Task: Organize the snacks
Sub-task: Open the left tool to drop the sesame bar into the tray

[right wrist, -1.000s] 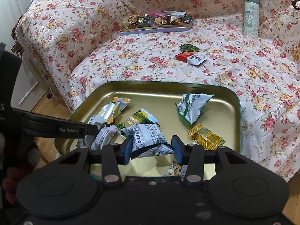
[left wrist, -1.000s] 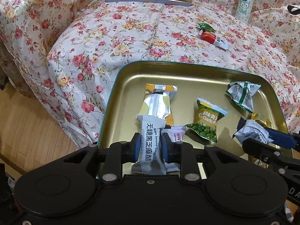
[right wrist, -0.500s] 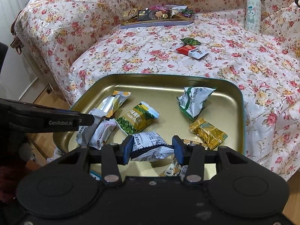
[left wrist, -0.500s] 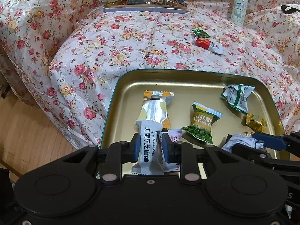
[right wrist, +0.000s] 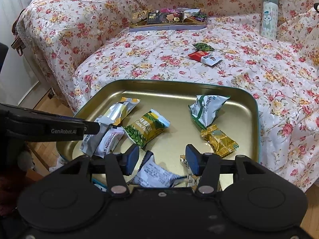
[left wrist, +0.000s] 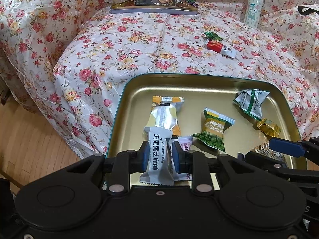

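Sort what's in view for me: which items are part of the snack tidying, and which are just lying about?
Job: gold tray, black sesame crisp packet in left gripper, garlic pea packet, red-white packet on bedspread, far tin.
Lying about: bottle, floral bedspread.

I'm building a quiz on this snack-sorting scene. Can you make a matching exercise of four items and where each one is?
Items:
1. black sesame crisp packet
2. garlic green pea packet
3. red and white packet
4. cartoon bottle

Places:
A. lying loose on the floral cover
B. standing upright at the sofa back
C. clamped in the left gripper
D. lying in the gold tray

Pairs: 1-C, 2-D, 3-A, 4-B
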Motion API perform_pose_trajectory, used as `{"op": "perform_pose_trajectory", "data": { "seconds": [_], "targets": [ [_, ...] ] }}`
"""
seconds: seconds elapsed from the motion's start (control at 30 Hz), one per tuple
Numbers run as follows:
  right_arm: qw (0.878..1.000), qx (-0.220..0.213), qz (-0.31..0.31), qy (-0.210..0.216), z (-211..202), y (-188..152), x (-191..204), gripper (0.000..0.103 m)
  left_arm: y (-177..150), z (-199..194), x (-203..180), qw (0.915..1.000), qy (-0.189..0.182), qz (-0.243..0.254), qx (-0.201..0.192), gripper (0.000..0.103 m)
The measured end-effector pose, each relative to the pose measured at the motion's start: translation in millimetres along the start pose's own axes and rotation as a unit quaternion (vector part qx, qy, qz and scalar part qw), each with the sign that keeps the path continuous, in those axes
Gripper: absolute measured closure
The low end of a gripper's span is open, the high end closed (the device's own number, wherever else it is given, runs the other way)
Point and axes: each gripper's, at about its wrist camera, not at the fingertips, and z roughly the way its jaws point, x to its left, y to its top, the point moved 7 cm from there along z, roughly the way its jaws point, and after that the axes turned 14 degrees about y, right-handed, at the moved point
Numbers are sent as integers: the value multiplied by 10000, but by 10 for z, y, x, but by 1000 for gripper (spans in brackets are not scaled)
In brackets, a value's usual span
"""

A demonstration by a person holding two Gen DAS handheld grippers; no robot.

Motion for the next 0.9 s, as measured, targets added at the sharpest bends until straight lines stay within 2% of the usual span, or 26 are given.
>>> {"op": "perform_pose_trajectory", "data": {
  "seconds": [0.9],
  "targets": [
    [10000,1,-72,-56,8,-30,1,48,-24,28,-4,9999,129,74,76,68]
  ]
}}
